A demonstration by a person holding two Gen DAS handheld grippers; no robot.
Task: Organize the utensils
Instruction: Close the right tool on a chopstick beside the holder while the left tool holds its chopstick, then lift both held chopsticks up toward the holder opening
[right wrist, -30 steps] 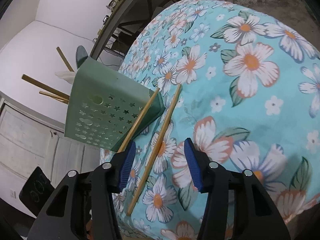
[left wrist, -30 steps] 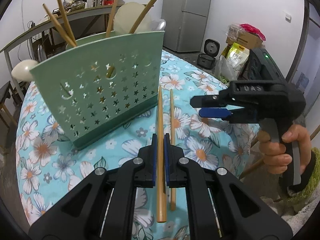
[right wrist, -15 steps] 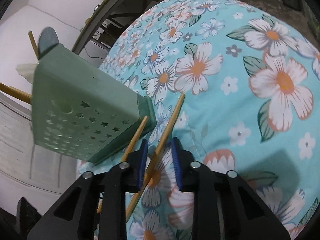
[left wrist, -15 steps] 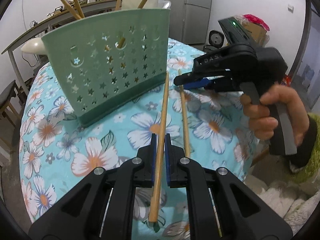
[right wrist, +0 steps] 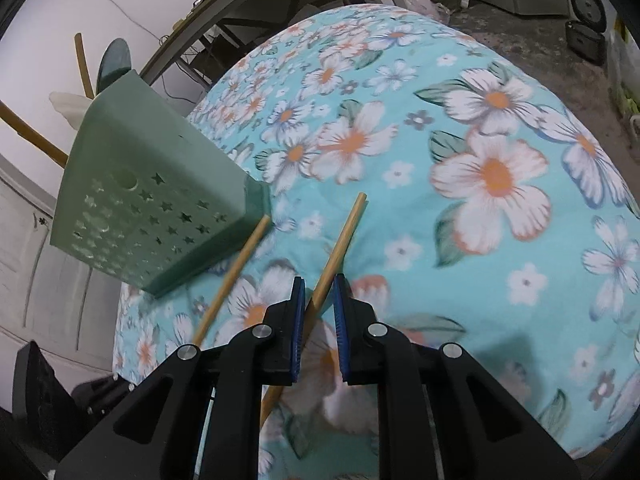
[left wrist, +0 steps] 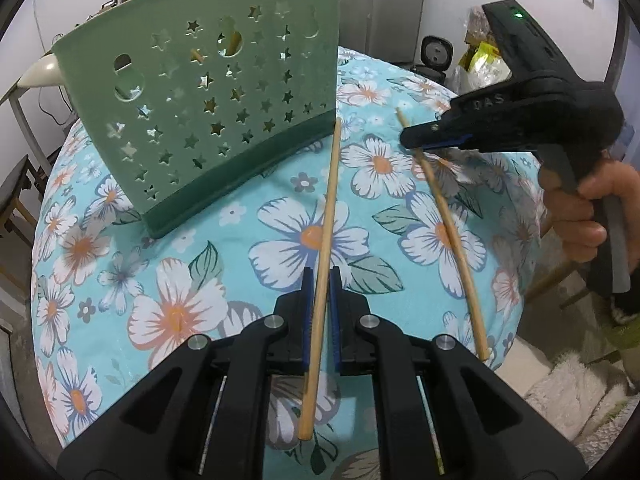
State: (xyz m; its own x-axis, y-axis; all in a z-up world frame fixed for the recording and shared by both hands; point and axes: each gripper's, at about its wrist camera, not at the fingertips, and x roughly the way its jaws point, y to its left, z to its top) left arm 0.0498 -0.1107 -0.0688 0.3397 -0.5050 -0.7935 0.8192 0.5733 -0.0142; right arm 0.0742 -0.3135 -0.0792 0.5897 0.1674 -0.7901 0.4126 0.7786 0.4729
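My left gripper [left wrist: 319, 276] is shut on a wooden chopstick [left wrist: 330, 184], whose far tip reaches the base corner of the green star-punched utensil holder [left wrist: 208, 92]. A second chopstick [left wrist: 448, 232] lies to its right on the floral cloth. My right gripper [left wrist: 416, 140] is on its far part, held by a person's hand [left wrist: 588, 208]. In the right wrist view the jaws of the right gripper [right wrist: 318, 292] are closing, and the second chopstick [right wrist: 344, 232] crosses slantwise between the blue pads, touching both. The first chopstick [right wrist: 236, 272] and the holder [right wrist: 152, 200] lie to the left.
The holder has several chopsticks and a pale spoon standing in it. The round table's floral cloth [left wrist: 200, 280] drops off close on the near and right sides. Beyond it are a rice cooker [left wrist: 436, 56], a fridge [left wrist: 396, 4] and bags on the floor.
The right gripper's jaws came together from wide open onto the second chopstick. The left gripper sank toward the cloth with its chopstick, and the holder now looms larger.
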